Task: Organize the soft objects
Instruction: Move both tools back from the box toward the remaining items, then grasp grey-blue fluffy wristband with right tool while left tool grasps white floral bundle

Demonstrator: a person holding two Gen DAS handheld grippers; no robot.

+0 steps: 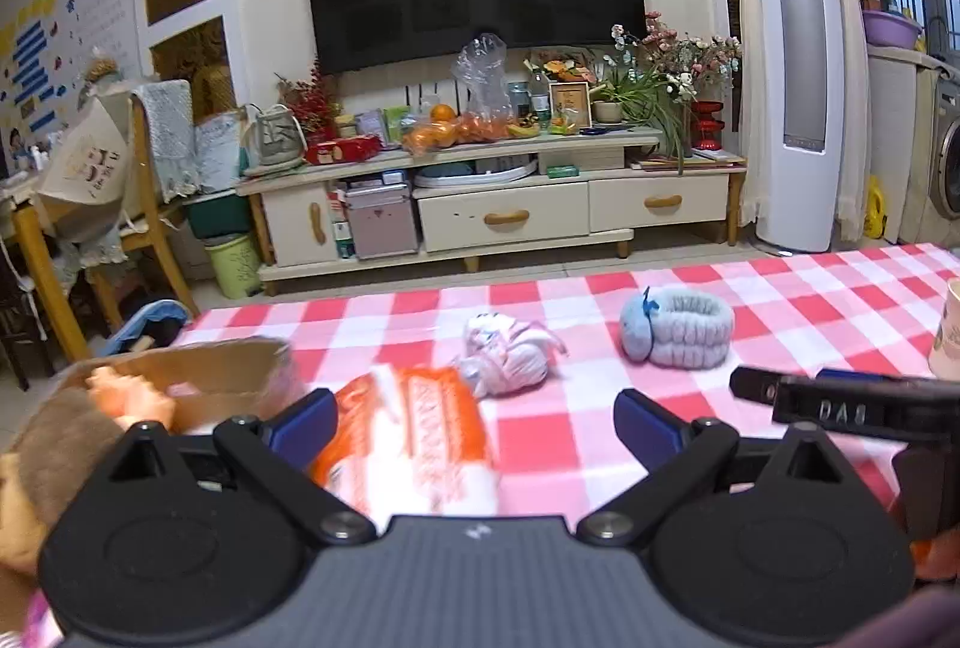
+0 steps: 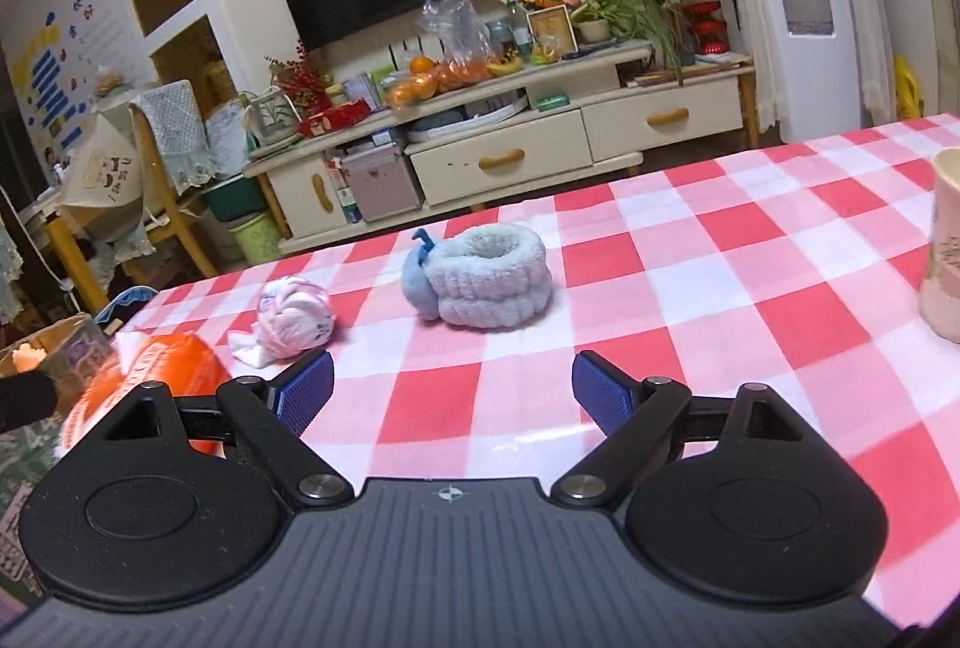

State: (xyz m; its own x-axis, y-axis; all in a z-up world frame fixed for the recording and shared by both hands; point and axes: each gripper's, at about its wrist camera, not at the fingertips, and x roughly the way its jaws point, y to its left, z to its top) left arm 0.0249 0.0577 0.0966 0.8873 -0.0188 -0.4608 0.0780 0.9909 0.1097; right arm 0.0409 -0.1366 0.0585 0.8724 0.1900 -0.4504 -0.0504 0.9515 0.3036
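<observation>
Cloth, plastic and cardboard over a glossy checked table cover

We see a red-and-white checked tablecloth [image 2: 750, 300] with a smooth, slightly shiny finish that catches glare near the right gripper [image 2: 451, 389]; both that and the left gripper [image 1: 474, 417] look like matt black plastic with ribbed blue pads [image 2: 602, 396] and bright metal pivot pins. The pale blue headband [image 2: 489, 282] is thick, fluffy, ribbed terry cloth, the rolled pink-and-white sock [image 2: 294, 321] soft knit. The orange-and-white packet [image 1: 408, 438] seems glossy plastic film, though blurred. The box [image 1: 204, 378] is plain matt brown cardboard. The cup [image 2: 945, 258] looks smooth and matt.
</observation>
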